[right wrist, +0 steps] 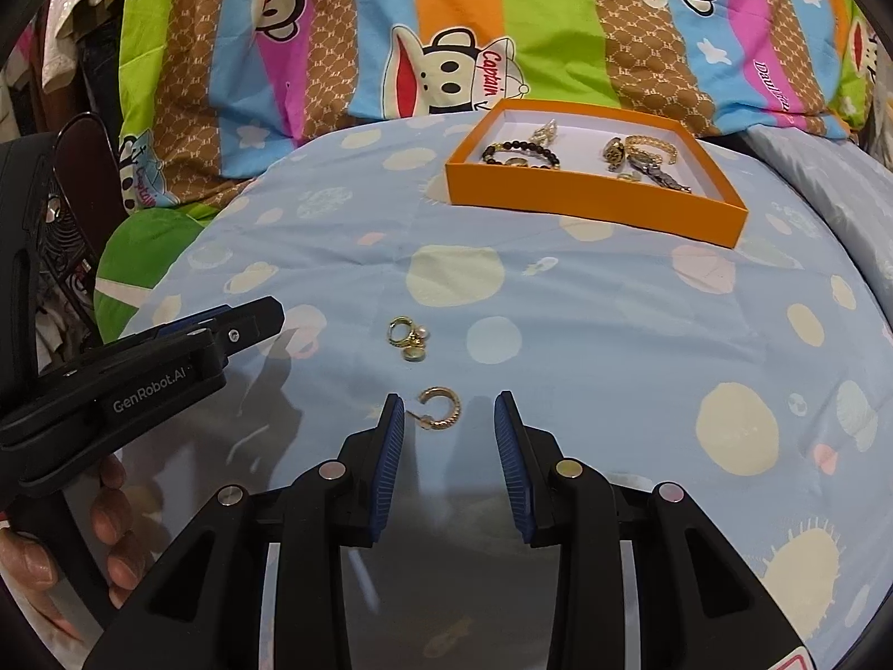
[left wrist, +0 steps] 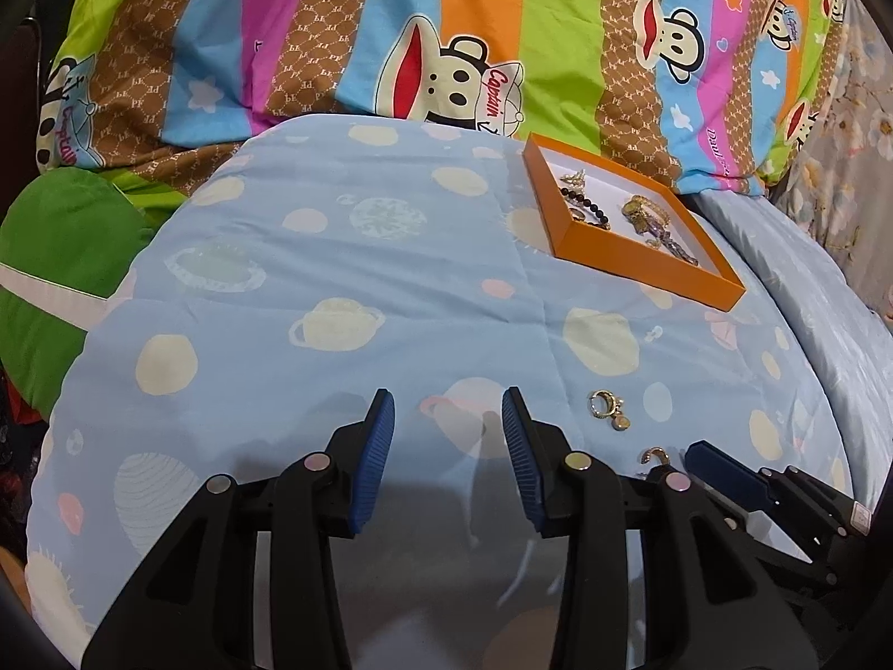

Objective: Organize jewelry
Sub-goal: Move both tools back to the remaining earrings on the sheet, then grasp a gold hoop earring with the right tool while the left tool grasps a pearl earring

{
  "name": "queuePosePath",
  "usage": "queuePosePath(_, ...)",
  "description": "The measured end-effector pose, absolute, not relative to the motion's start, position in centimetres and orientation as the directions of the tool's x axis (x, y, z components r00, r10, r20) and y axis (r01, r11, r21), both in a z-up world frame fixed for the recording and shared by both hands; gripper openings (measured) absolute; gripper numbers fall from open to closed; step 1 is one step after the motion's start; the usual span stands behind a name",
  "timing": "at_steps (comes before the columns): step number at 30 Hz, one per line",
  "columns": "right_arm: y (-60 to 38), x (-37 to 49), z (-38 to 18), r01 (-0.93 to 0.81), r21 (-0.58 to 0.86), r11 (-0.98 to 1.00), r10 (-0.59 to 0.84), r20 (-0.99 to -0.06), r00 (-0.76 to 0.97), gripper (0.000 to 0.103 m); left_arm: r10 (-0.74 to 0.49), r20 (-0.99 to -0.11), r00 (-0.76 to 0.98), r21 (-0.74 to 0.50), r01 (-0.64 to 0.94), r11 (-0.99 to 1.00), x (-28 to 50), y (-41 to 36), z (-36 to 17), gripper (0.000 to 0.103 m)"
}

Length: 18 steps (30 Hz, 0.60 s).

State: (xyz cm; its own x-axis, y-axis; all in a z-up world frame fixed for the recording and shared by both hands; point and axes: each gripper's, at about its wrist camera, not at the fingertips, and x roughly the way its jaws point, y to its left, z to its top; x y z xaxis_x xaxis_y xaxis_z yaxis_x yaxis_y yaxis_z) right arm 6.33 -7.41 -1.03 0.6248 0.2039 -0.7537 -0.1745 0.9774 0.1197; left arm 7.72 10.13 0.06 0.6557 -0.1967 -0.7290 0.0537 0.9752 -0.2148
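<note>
Two gold earrings (right wrist: 410, 339) lie on soft dotted quilt (right wrist: 586, 335); ribbed blue pads (right wrist: 390, 435) on both grippers (right wrist: 449, 424) (left wrist: 448, 419) gape, released; "GenRobot.AI" printed.

The left claw's arm is covering part of the hoop earring (left wrist: 654, 456); pieces in the orange box (right wrist: 591, 206) are tangling, too small to separate; fingers (right wrist: 109, 519) are running off-frame.

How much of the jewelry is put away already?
Most of it: a bead bracelet, a gold chain and other pieces lie in the orange box. Nothing is held; the right gripper has open jaws near the hoop earring. That and the charm earring remain on the blue bedding.
</note>
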Motion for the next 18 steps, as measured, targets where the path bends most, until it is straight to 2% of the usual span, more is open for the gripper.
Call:
queuePosePath(3, -6.9, 6.6, -1.3, -0.172, 0.098, 0.980, 0.184, -0.769, 0.612, 0.031, -0.203, -0.729, 0.653, -0.218, 0.060, 0.974, 7.8, 10.0, 0.0, 0.039)
queuePosePath(7, -6.9, 6.8, -1.4, -0.160, 0.093, 0.983, 0.172, -0.773, 0.611, 0.019, -0.208, -0.726, 0.656, -0.216, 0.069, 0.974, 7.7, 9.9, 0.1, 0.039)
queuePosePath(18, -9.4, 6.5, -0.9, -0.085, 0.117, 0.989, 0.145, -0.758, 0.636, 0.018, -0.251, -0.728, 0.638, -0.221, 0.128, 0.967, 7.8, 8.3, 0.3, 0.043)
